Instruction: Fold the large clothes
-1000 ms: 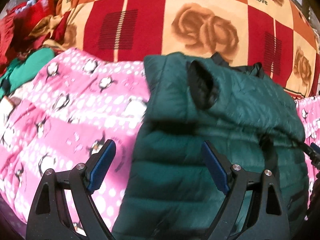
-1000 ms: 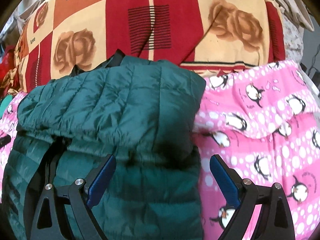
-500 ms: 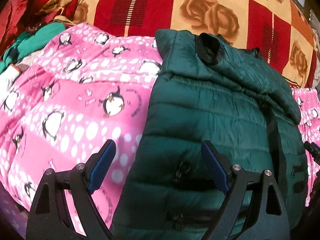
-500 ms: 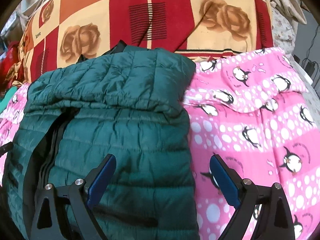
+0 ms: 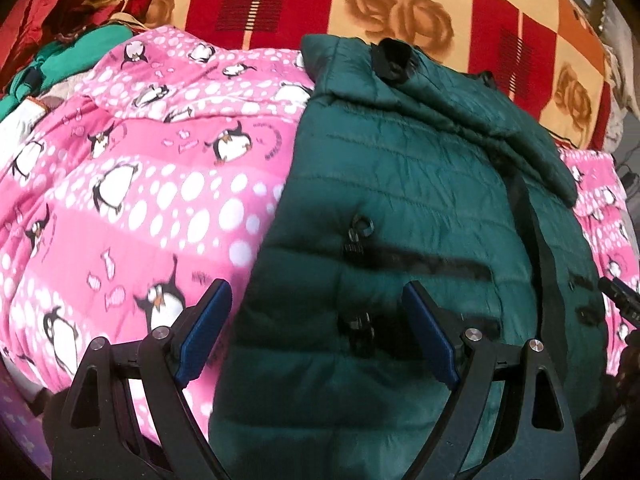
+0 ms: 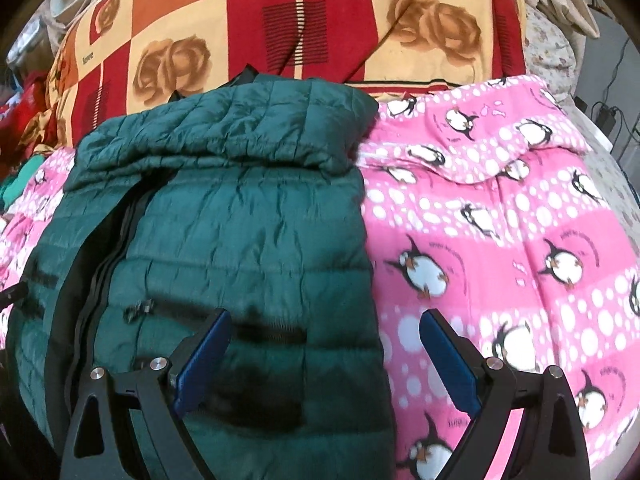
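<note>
Both grippers are backing toward the near hem: the left gripper (image 5: 316, 336) is hanging with jaws spread and empty over the left edge of the green jacket (image 5: 400, 208), the right gripper (image 6: 324, 360) likewise released and straddling its right edge, more of the body and pocket zips now showing than a second ago. The jacket is lying on the pink penguin blanket (image 5: 140, 184) on the bed, top section already folded down near the patchwork quilt (image 6: 320, 20), so I'm reading this as lining up to grab the hem for the next fold.
</note>
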`<move>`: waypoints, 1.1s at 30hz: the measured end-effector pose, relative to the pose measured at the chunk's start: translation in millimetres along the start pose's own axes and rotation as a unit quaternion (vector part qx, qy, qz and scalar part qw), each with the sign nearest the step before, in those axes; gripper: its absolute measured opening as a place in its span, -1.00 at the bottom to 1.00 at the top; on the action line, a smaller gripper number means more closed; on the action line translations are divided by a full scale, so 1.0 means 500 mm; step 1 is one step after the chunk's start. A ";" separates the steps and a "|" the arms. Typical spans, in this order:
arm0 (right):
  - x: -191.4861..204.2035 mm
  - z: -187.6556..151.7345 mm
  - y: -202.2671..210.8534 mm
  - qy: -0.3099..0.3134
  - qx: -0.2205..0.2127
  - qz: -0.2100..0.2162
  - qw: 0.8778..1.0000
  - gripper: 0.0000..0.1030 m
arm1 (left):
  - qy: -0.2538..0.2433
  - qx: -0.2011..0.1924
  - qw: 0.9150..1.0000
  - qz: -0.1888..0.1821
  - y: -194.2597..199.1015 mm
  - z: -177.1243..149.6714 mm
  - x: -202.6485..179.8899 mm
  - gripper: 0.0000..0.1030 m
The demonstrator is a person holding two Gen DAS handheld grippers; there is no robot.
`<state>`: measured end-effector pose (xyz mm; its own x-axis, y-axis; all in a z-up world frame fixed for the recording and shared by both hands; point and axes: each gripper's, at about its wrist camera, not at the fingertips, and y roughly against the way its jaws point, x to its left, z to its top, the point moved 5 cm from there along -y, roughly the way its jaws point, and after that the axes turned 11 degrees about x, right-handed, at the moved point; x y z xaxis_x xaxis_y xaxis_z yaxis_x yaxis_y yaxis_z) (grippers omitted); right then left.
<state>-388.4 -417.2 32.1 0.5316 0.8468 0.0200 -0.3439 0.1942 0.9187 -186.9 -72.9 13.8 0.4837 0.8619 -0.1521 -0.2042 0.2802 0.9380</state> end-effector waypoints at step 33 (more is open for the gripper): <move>-0.005 -0.215 -0.001 0.010 0.111 0.147 0.983 0.81 | -0.002 0.067 0.997 -0.030 0.004 -0.171 0.039 0.69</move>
<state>-472.6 -366.0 -10.9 0.4191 0.8597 0.2920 -0.3017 -0.1715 0.9379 -250.7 -19.2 -13.8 0.4951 0.8436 -0.2077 -0.0593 0.2714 0.9606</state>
